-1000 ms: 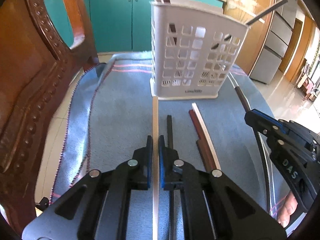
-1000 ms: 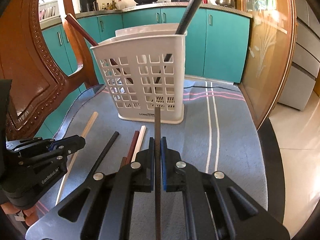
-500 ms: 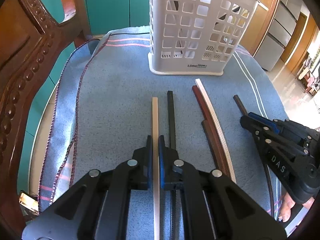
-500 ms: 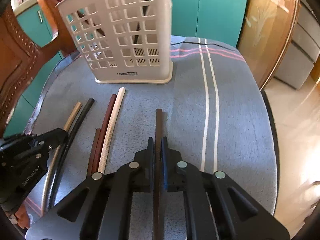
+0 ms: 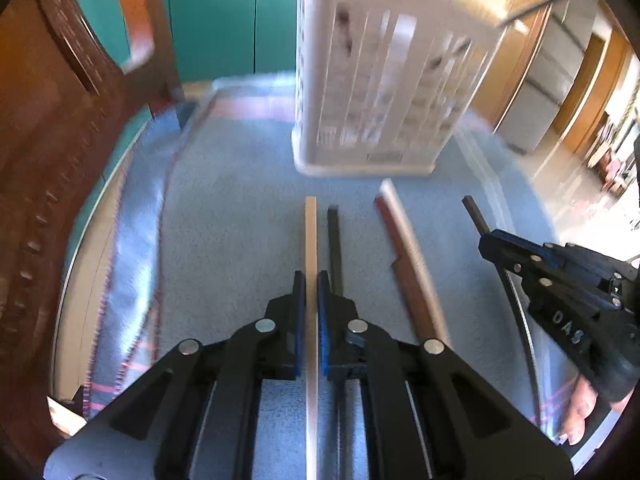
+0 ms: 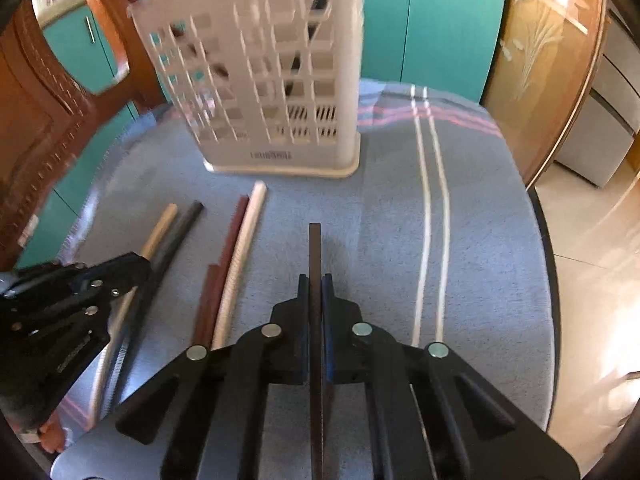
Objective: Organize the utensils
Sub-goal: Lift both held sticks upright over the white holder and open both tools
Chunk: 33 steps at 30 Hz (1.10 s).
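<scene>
Both grippers have tipped down from the white caddy (image 6: pixel 272 80), left gripper (image 5: pixel 311 292) clamped on the pale chopstick (image 5: pixel 311 240), right gripper (image 6: pixel 315 292) on the dark chopstick (image 6: pixel 315 256), each stick pointing lengthwise toward it.

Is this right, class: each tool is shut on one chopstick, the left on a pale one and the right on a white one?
Not quite. The right tool is shut on a dark brown chopstick, as the right wrist view shows. The left tool does grip a pale chopstick.
</scene>
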Tool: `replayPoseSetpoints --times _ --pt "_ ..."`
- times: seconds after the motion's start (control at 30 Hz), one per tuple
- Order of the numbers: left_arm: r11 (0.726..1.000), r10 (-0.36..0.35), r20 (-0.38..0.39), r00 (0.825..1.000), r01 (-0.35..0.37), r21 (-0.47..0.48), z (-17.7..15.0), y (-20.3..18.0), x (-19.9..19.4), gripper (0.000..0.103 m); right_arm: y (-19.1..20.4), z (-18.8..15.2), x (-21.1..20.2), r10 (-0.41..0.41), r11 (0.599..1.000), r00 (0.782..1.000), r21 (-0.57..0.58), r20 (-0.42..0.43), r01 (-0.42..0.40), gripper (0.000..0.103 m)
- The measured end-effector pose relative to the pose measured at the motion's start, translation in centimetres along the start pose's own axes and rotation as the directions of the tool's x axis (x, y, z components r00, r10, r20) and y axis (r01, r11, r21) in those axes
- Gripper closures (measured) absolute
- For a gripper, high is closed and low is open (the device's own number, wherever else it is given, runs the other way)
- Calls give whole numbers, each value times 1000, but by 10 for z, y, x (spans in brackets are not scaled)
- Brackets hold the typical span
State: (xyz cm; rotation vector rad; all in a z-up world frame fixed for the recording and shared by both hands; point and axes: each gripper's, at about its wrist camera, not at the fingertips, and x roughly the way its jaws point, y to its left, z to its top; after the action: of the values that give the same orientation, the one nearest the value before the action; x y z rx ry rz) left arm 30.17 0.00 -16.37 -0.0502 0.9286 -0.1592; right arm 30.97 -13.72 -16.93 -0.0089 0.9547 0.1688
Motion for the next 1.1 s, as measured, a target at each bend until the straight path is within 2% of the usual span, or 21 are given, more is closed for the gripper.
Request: replayPoseSetpoints --times 0.13,0.3,0.43,0.47,0.5,0.57,0.6,0.67,0.77,0.8,0.83,0.87,0.93,1.0,1.03,1.1 --pt "998 -55 131 990 58 -23 6 4 -57 96 -12 7 -55 84 995 988 50 127 -91 96" --pt "990 -106 282 954 127 -59 13 11 -129 96 -25 5 -126 143 983 951 74 273 -169 96" --pt "986 -134 406 904 164 -40 36 9 -182 96 -33 13 -176 179 970 910 88 373 -227 96" --pt "987 -131 448 884 159 -25 47 5 -195 96 -34 17 -185 182 968 901 88 394 -234 96" --pt "988 -126 478 869 152 -16 54 3 -205 96 -35 24 -197 182 967 887 85 424 -239 96" --pt "989 -119 553 825 145 -5 77 -2 -229 96 -34 42 -220 164 969 854 78 494 -232 96" --pt "989 -118 595 795 148 -1 90 -6 -241 96 -34 54 -232 153 970 832 78 534 -228 96" --pt "993 -80 651 755 120 -18 114 -12 -252 96 -34 73 -251 142 968 775 75 616 -238 96" --pt "998 -9 681 732 49 -39 143 -23 -246 96 -36 103 -264 104 966 688 93 718 -243 96" --pt "998 3 682 731 36 -43 148 -25 -238 96 -34 112 -263 88 968 664 94 743 -234 96" --pt "999 23 676 737 11 -45 154 -28 -224 96 -32 119 -258 74 971 650 93 756 -219 96" --pt "999 45 668 742 -16 -51 157 -29 -210 96 -30 124 -250 59 975 652 96 756 -201 96" --pt "998 68 640 766 -45 -52 160 -29 -184 96 -27 129 -228 27 982 658 104 752 -160 96" --pt "998 59 618 784 -34 -53 158 -26 -167 96 -24 133 -200 4 987 684 106 730 -119 96" --pt "998 58 605 794 -33 -52 155 -25 -158 96 -23 134 -183 3 989 703 103 711 -108 96" --pt "998 64 592 804 -46 -46 149 -23 -146 96 -23 131 -164 14 990 725 94 689 -108 96"
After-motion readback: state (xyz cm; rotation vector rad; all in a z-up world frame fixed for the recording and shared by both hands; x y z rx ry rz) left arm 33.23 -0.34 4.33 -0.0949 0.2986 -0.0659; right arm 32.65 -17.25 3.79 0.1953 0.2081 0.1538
